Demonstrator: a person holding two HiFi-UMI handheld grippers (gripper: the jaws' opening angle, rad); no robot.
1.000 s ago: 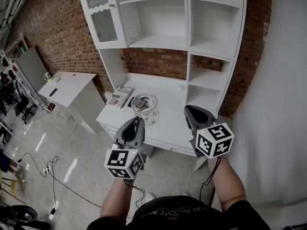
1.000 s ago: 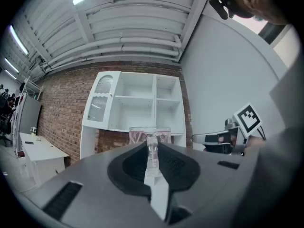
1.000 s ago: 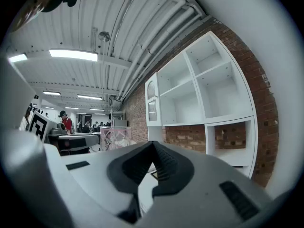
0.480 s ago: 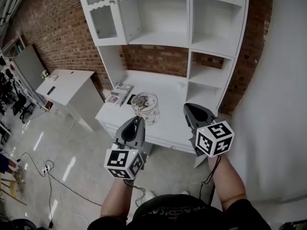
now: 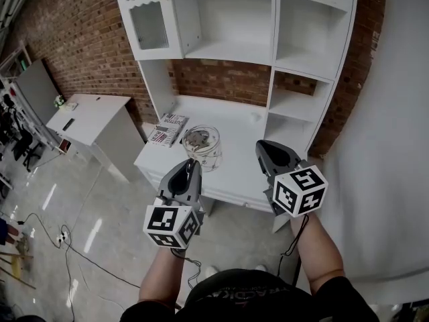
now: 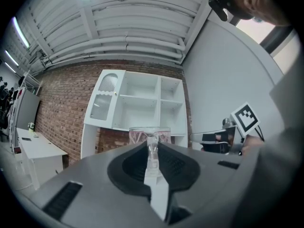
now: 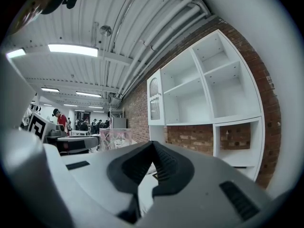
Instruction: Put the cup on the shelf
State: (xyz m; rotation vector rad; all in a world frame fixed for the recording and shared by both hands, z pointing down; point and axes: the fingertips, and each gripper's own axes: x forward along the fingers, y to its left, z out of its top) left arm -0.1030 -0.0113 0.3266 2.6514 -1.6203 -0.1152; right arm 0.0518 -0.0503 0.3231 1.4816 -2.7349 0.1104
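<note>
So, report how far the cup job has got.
Done: the left claw is shut on the rim of the cup, so the pickup is made. In hand: the cup is held out in front of the shelves, short of them. Left: set it on a shelf, all of which look bare, and let go. The right claw is shut and empty.
</note>
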